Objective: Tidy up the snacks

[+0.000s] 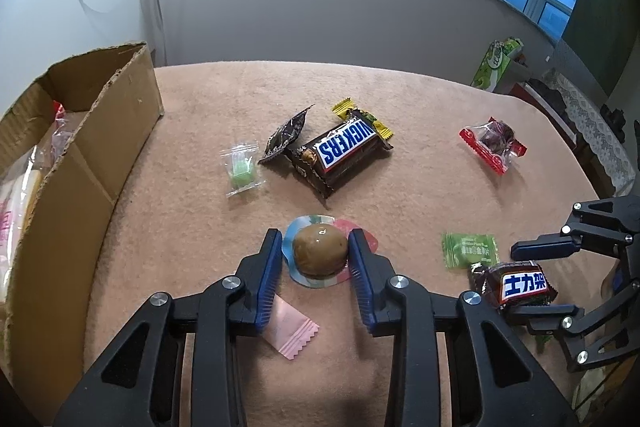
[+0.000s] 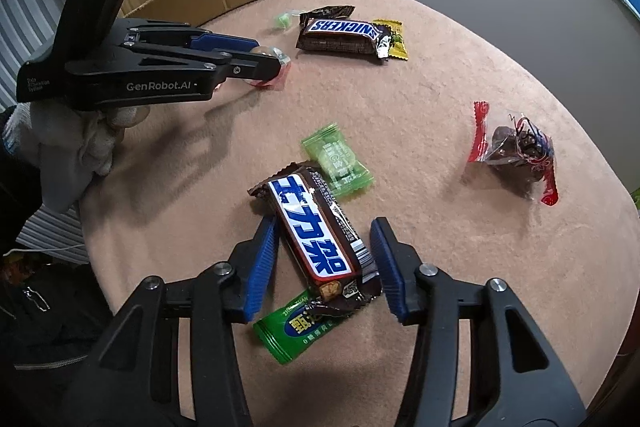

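Along the left edge of the tabletop (image 1: 400,99) stands an open cardboard box (image 1: 100,131) with a few wrapped packets already inside, so some sorting looks done, though most snacks are not yet boxed. Loose on the pink cloth lie a large Snickers pack (image 1: 344,155), a dark foil packet (image 1: 286,139) touching it, a clear packet with a green sweet (image 1: 242,169), a red-edged bag of dark fruit (image 1: 494,145), a pale green candy (image 1: 470,251) and a pink sachet (image 1: 294,331).

The left tool (image 1: 314,261) is held low and roughly level over the cloth, its blue pads on either side of a round brown jelly cup (image 1: 320,253). The pads sit at the cup's sides; whether they are pressing on it yet I cannot tell, though the gap is nearly closed on it.

The right tool (image 2: 326,265) points down and forward, jaws apart, straddling a Snickers bar with Chinese lettering (image 2: 316,239) that lies at a slant between the pads without being gripped. A green wrapped snack (image 2: 296,335) lies partly under the bar's near end.

A gloved hand (image 2: 80,143) carries the left tool, seen from the right wrist view. Both pieces would then need carrying across to the box, well apart from the right tool.
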{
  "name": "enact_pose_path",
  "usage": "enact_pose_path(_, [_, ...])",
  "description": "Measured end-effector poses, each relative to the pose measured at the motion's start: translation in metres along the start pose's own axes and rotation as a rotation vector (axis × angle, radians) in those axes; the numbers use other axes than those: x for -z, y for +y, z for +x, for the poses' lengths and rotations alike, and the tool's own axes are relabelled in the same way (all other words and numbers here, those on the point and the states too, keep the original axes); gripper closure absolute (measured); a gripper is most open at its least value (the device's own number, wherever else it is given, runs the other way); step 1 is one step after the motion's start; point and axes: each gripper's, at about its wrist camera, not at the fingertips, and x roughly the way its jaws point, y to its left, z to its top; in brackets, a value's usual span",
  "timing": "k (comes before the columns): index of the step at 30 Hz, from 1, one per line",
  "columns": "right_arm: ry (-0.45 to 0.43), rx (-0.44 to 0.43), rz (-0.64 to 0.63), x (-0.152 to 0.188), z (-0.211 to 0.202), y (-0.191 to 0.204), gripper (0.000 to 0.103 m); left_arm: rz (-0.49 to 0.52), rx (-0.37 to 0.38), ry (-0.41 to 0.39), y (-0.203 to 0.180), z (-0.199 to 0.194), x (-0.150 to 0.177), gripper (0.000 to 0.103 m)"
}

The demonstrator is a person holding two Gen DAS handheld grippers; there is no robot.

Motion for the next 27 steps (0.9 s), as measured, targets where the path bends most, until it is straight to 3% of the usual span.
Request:
enact_pose_path(9, [-0.007,-0.008,0.018,0.001,-0.004,-0.001,0.071,0.002,-0.001,-0.021,0.000,-0.005,0.002,0.072])
enact_pose_path(27, [-0.084,0.013,0.082,-0.001,-0.040,0.001,0.072,-0.021,0.015,-0.106,0.005,-0.048,0.004,0.072])
